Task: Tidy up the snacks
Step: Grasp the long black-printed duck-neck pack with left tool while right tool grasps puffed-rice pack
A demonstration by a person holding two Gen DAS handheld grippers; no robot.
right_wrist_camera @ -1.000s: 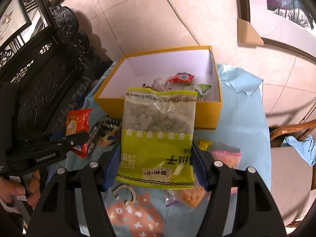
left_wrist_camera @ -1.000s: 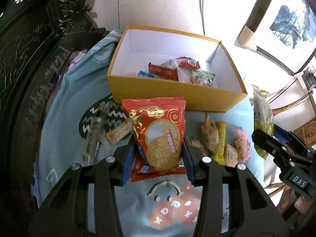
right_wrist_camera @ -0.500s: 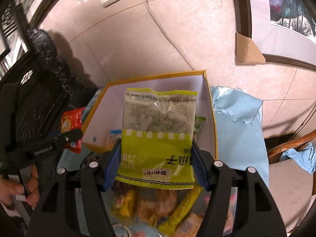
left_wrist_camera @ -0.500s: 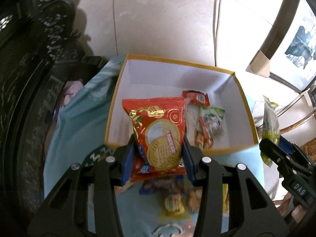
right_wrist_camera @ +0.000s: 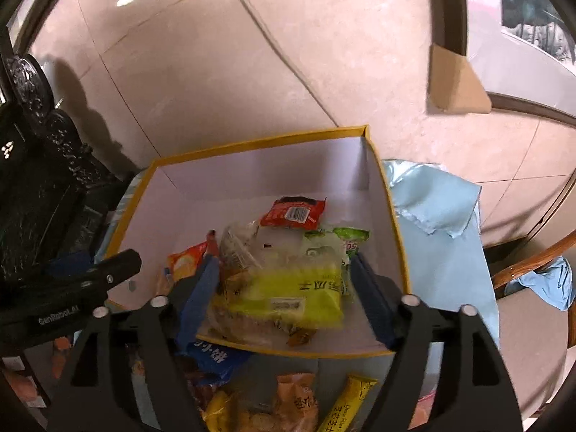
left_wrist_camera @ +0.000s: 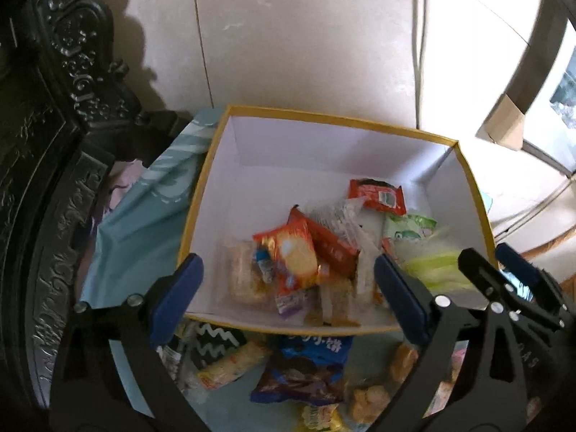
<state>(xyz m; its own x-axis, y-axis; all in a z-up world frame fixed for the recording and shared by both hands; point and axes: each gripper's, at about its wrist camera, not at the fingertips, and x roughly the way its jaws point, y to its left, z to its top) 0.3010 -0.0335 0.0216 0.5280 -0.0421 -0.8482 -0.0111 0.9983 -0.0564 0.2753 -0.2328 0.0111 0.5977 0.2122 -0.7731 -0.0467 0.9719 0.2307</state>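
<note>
Your left gripper (left_wrist_camera: 288, 288) and right gripper (right_wrist_camera: 284, 295) hung spread and empty over the box (left_wrist_camera: 338, 118), where the cookie pack (left_wrist_camera: 291, 255) and green bag (right_wrist_camera: 288, 295) lay. Both looked light, crinkly and crushable, best pinched at sealed edges.

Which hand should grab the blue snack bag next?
Probably the left. The left gripper is open and empty, with the blue snack bag right below it, in front of the yellow box. The right gripper, also open, sees it off to one side.
</note>
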